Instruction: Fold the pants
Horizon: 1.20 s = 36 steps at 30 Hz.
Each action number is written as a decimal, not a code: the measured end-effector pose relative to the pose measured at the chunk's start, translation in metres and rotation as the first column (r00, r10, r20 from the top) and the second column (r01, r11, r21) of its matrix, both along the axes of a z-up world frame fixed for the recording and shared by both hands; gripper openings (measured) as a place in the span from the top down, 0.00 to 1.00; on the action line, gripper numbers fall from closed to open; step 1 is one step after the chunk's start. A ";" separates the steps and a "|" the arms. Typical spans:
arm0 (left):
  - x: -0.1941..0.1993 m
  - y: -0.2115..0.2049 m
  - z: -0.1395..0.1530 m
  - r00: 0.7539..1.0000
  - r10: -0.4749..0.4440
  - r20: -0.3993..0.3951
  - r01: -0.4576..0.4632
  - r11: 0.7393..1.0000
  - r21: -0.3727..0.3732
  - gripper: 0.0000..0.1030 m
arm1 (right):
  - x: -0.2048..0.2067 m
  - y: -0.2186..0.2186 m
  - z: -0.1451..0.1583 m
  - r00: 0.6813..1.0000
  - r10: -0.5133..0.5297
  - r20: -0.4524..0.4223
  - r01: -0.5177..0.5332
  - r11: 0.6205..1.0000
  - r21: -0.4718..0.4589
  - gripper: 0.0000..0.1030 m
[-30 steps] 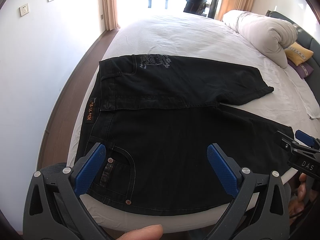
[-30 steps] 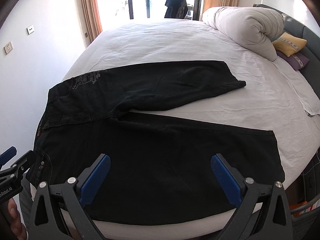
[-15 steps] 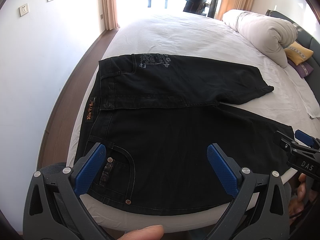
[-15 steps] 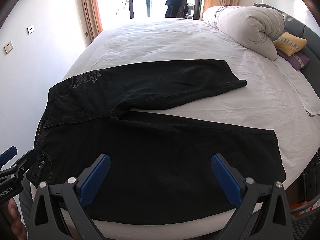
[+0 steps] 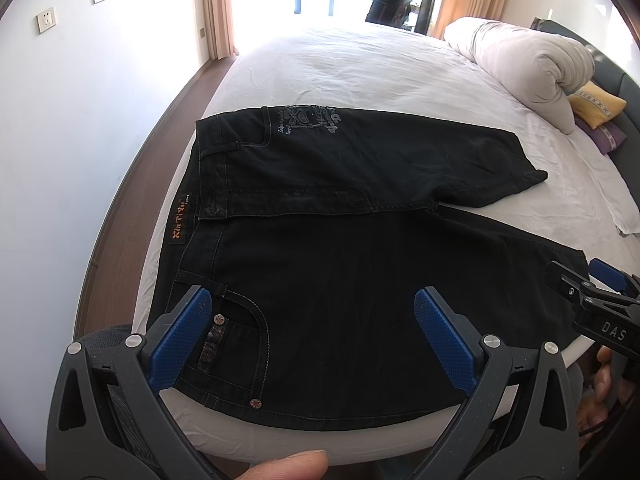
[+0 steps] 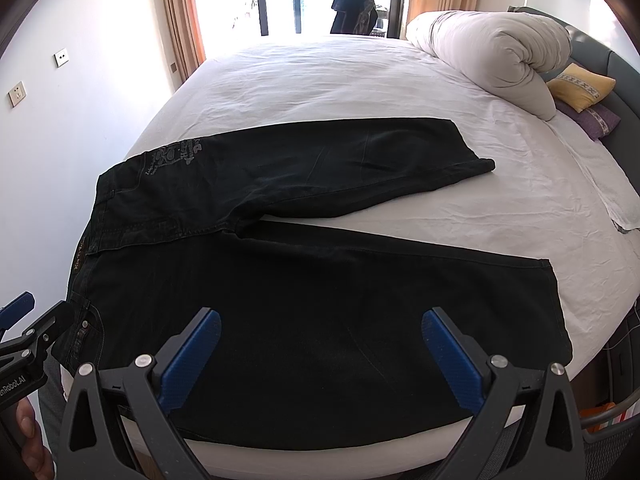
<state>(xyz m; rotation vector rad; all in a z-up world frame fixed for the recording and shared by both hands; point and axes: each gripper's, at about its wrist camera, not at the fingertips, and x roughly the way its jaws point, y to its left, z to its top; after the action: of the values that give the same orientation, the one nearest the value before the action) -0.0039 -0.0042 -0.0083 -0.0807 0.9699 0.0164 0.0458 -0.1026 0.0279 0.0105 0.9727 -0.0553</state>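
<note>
Black jeans (image 5: 340, 248) (image 6: 304, 292) lie flat on the white bed (image 5: 360, 72), waistband at the left, both legs spread apart toward the right. The near leg runs along the bed's front edge; the far leg angles away. My left gripper (image 5: 312, 320) hangs open over the hip and front pocket, holding nothing. Over the near leg's thigh my right gripper (image 6: 320, 340) is also open and empty. Each gripper shows at the edge of the other's view: the right gripper (image 5: 592, 304) by the near leg's hem, the left gripper (image 6: 28, 332) by the waistband.
A rolled white duvet (image 6: 496, 52) and yellow (image 6: 580, 86) and purple pillows sit at the bed's right end. A white wall (image 5: 60, 140) with sockets stands left, with a strip of wood floor between. A dark garment (image 6: 360, 0) hangs at the bright window. A basket (image 6: 608, 420) stands low right.
</note>
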 end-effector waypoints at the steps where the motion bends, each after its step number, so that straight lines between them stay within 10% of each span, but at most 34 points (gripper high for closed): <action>1: 0.000 0.000 0.000 1.000 0.000 0.000 0.000 1.000 0.000 0.00 | 0.000 0.000 0.000 1.000 -0.001 -0.001 0.001 1.000 0.000 0.00; 36: 0.048 0.026 -0.008 0.995 -0.096 0.039 0.096 0.995 -0.008 0.00 | 0.018 0.002 -0.020 0.996 0.071 -0.045 -0.069 0.996 0.053 0.00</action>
<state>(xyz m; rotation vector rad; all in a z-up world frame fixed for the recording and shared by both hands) 0.0443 0.0221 -0.0168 -0.0434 0.9349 -0.0780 0.0635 -0.1010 0.0080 0.0229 1.0203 0.0340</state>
